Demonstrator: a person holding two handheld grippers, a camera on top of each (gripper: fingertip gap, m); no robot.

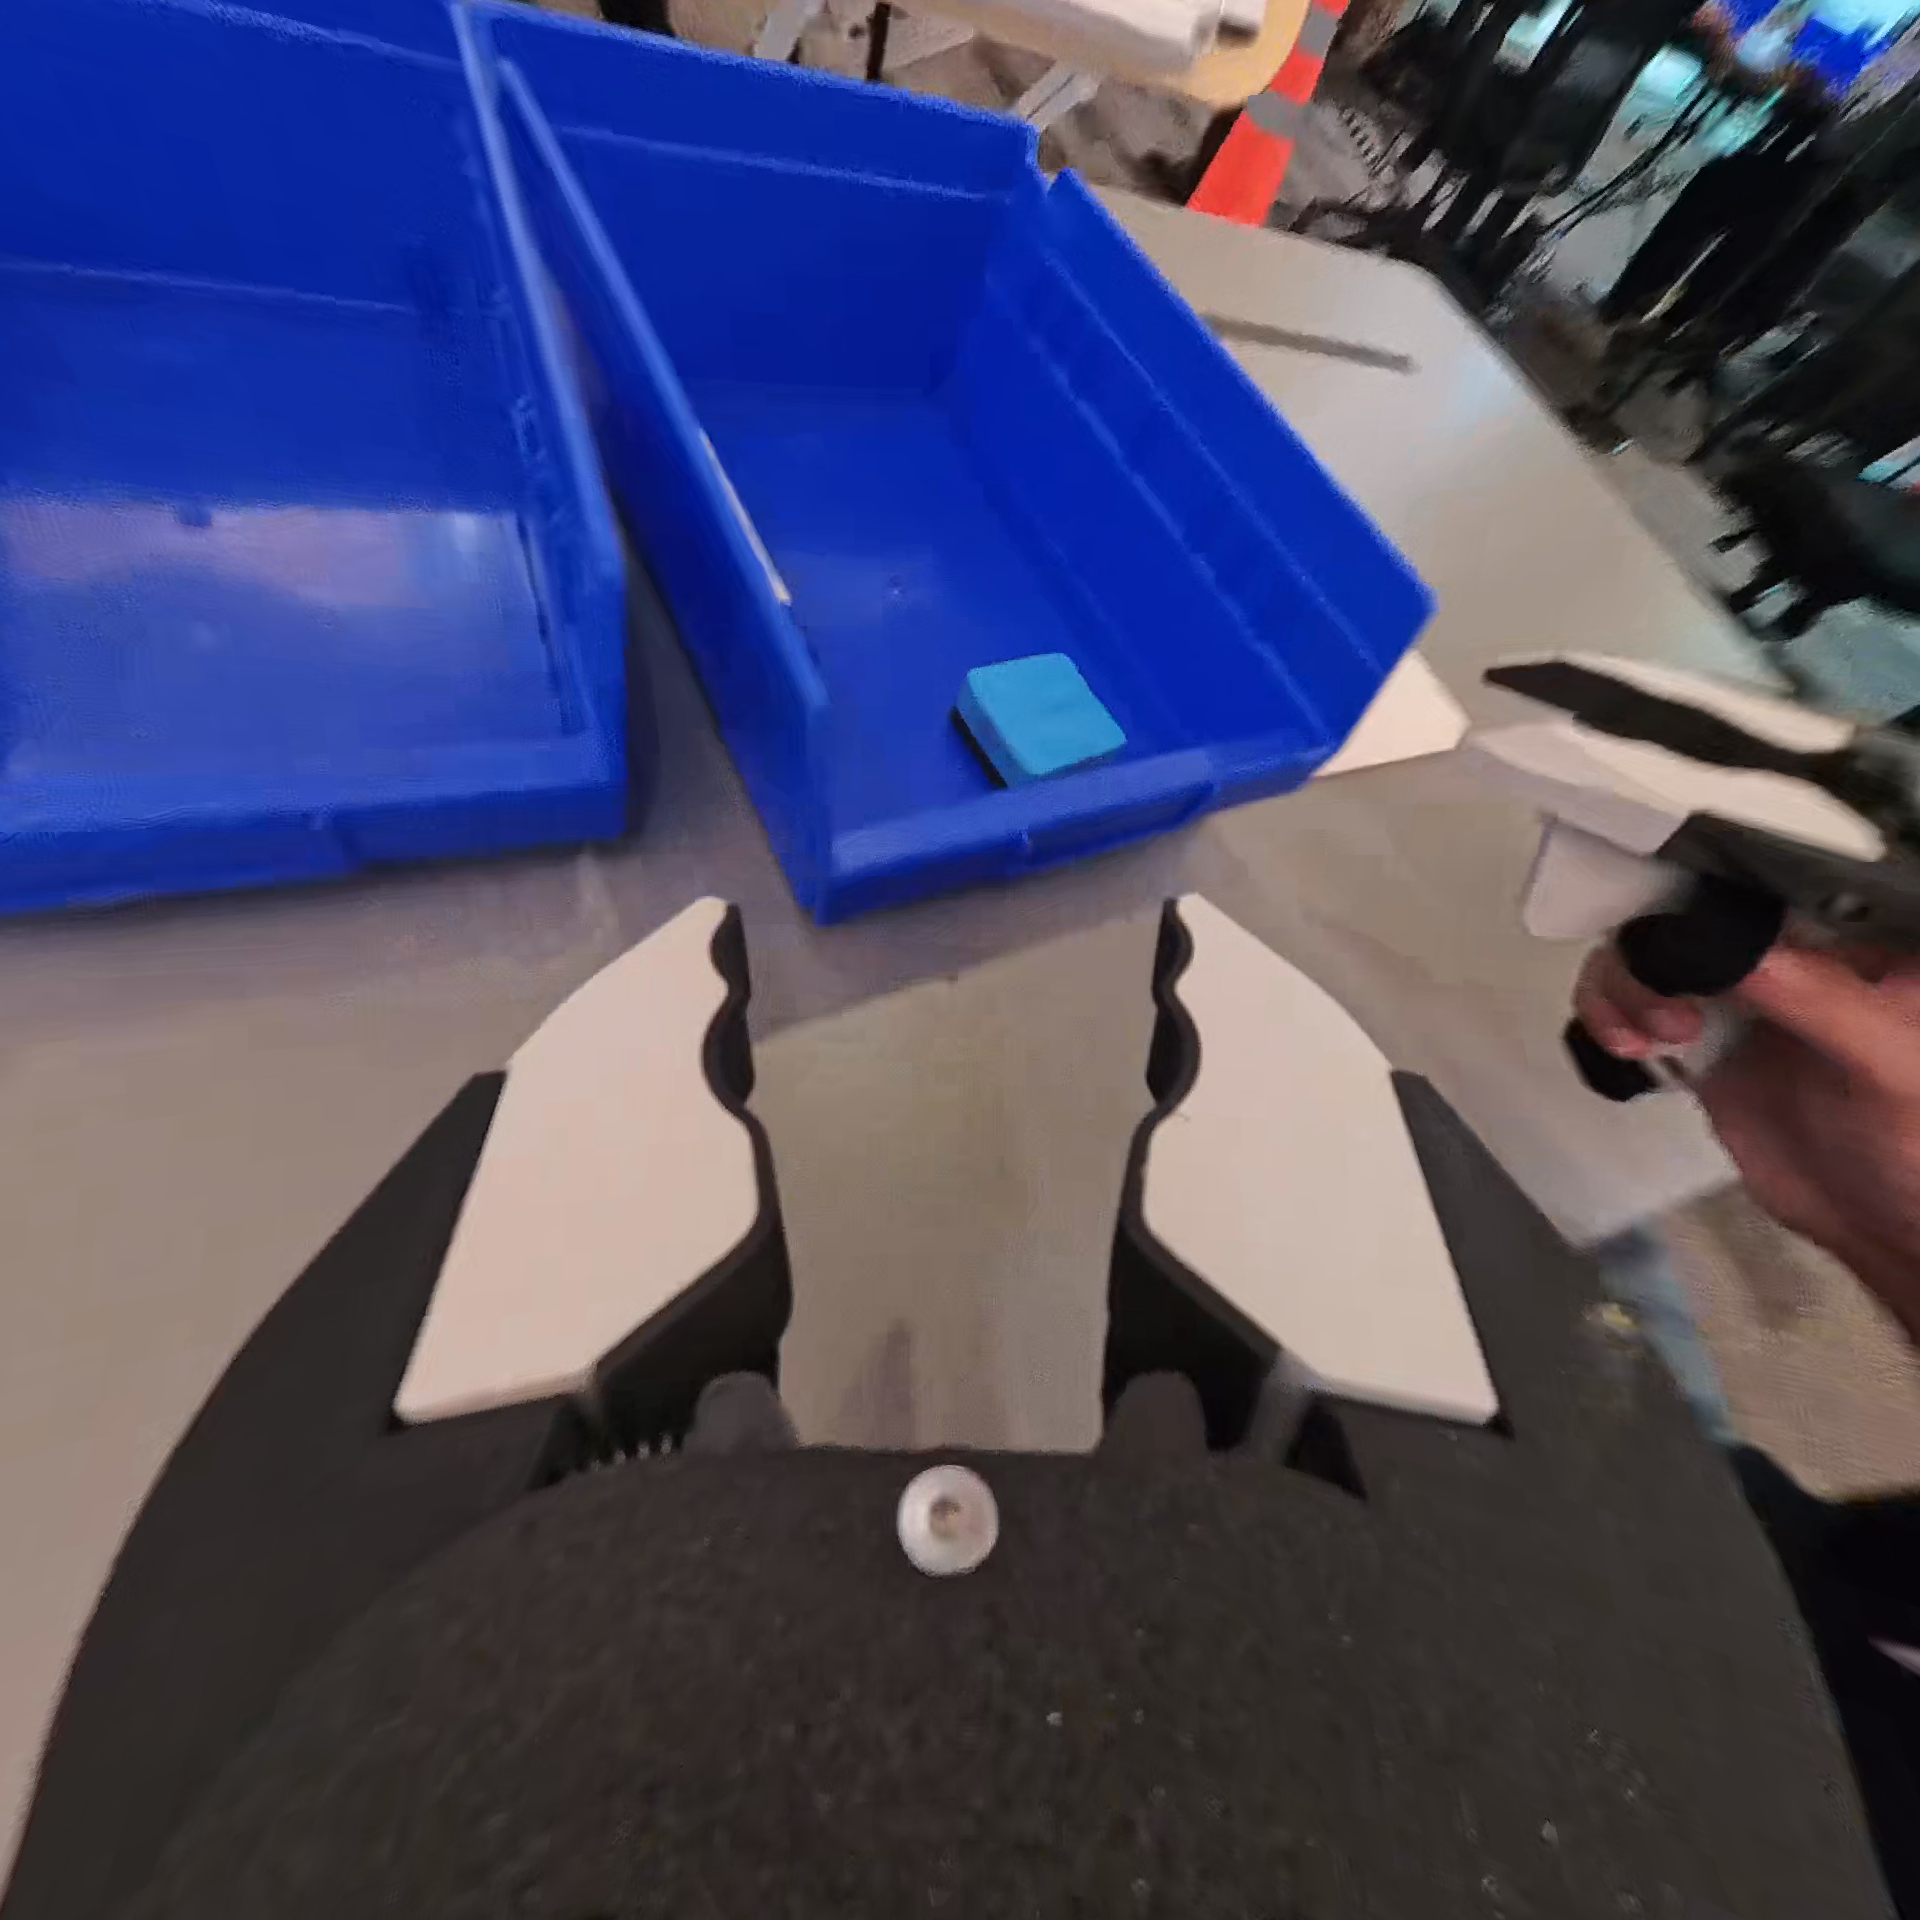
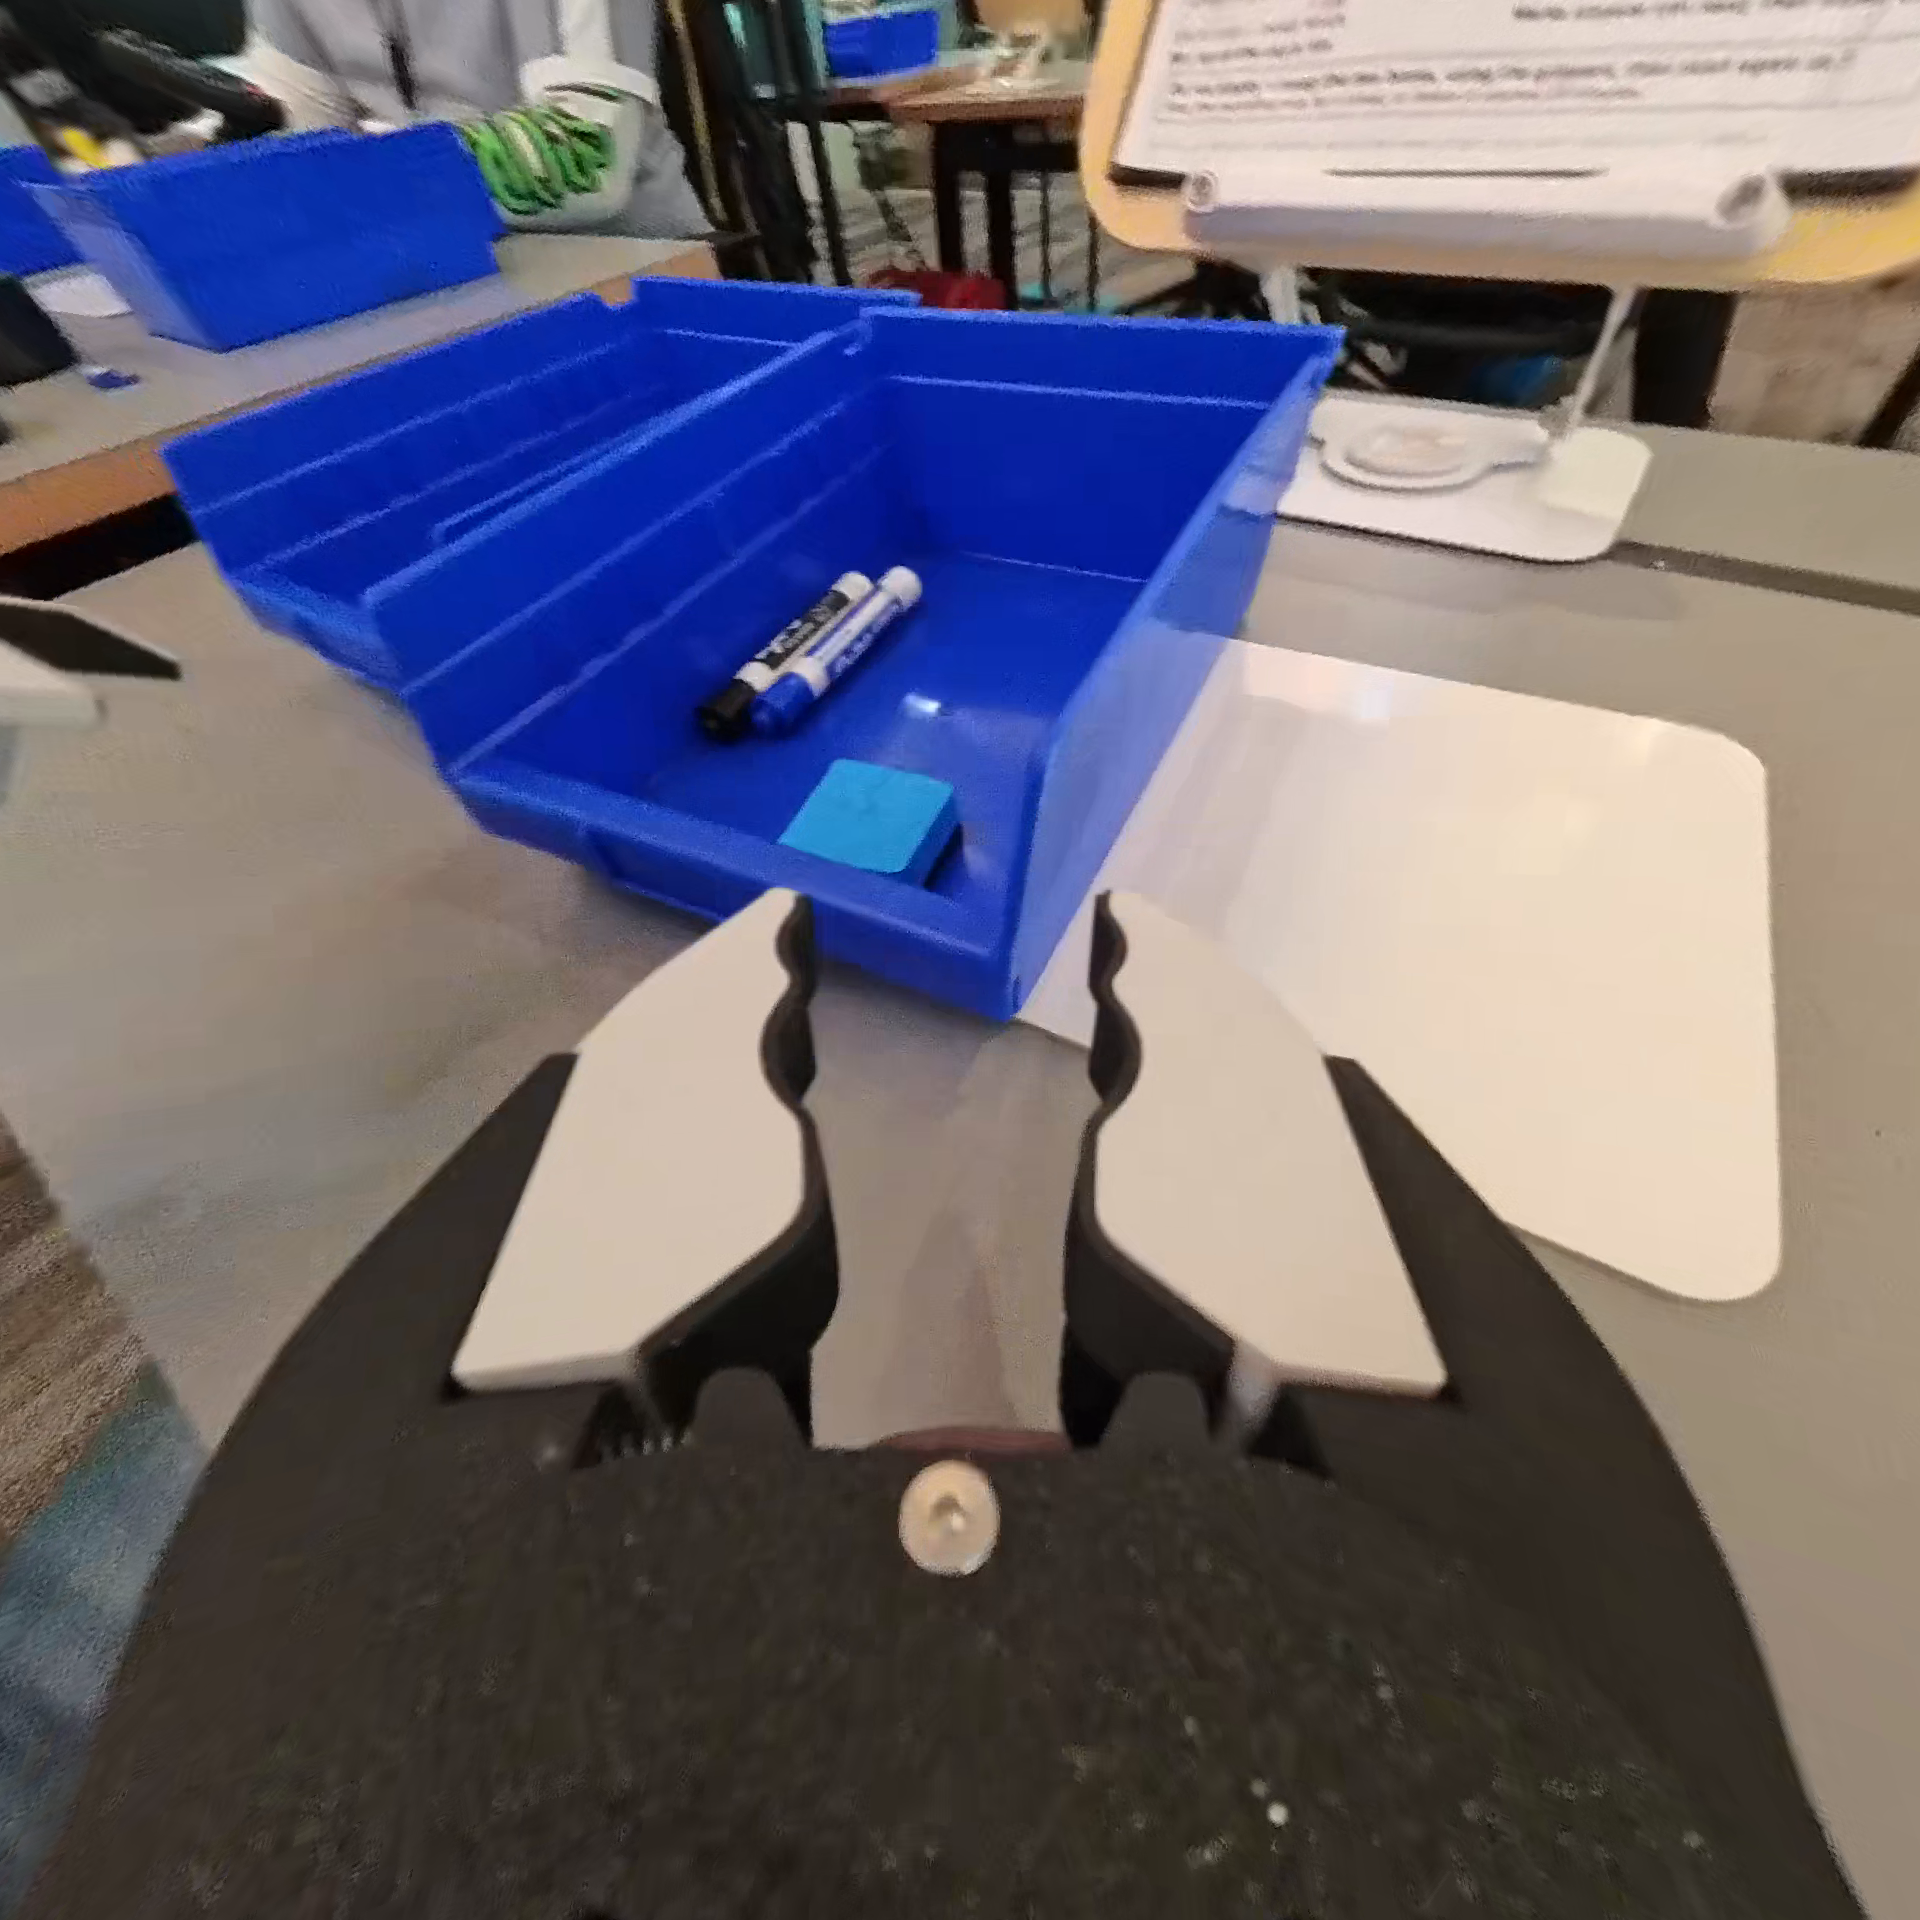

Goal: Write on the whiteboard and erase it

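Both tools are held low over the grey bench, and nothing is gripped yet. The right tool is spread moderately wide, jaws empty, aimed at the near wall of the blue bin. The left tool is likewise parted wide and empty, in front of the same bin.

Inside the bin, a black marker and a blue marker are seen lying side by side, touching, angled toward the far wall. The blue eraser sits in the near corner. The whiteboard lies flat on the bench, bare, its left edge tucked just beside or under the bin.

A marker is judged to be the first target. The right tool would best be lifted over the near wall and the eraser, then turned across the barrel. Since the two markers touch, one should be taken at its outer side, so the neighbour is not dragged along.
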